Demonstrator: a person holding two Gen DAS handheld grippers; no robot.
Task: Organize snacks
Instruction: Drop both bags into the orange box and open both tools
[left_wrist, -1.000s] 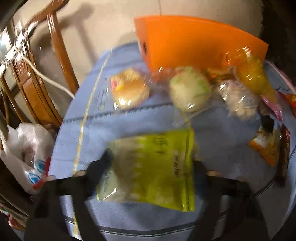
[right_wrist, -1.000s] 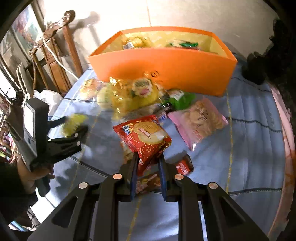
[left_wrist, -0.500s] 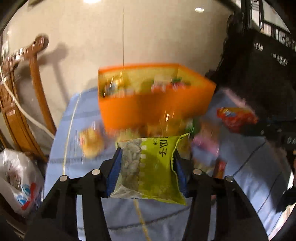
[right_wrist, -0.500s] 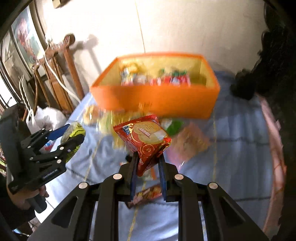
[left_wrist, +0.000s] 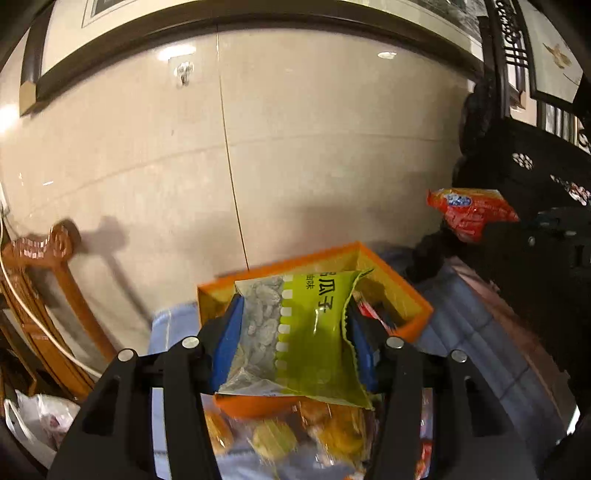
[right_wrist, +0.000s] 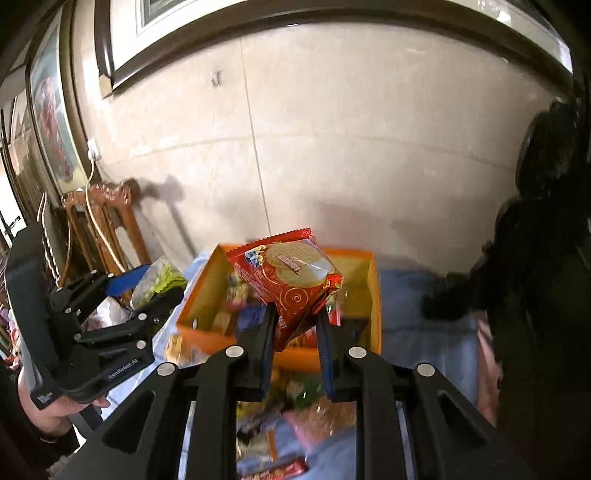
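Note:
My left gripper (left_wrist: 295, 332) is shut on a green seed packet (left_wrist: 306, 332), held in the air in front of the orange box (left_wrist: 406, 291). My right gripper (right_wrist: 295, 321) is shut on a red biscuit packet (right_wrist: 291, 273), held above the near wall of the orange box (right_wrist: 375, 295), which has several snacks inside. The left gripper with the green packet (right_wrist: 162, 277) shows at the left of the right wrist view. The red packet (left_wrist: 469, 210) shows at the right of the left wrist view.
Several loose snacks (right_wrist: 295, 424) lie on the blue tablecloth (right_wrist: 424, 332) in front of the box. A wooden chair (left_wrist: 55, 295) stands left of the table, a white plastic bag (left_wrist: 44, 421) below it. Dark furniture (left_wrist: 535, 258) is on the right. A wall is behind.
Both grippers have risen from the table with their packets and tilted up toward the orange box; the box now sits right behind the held packets.

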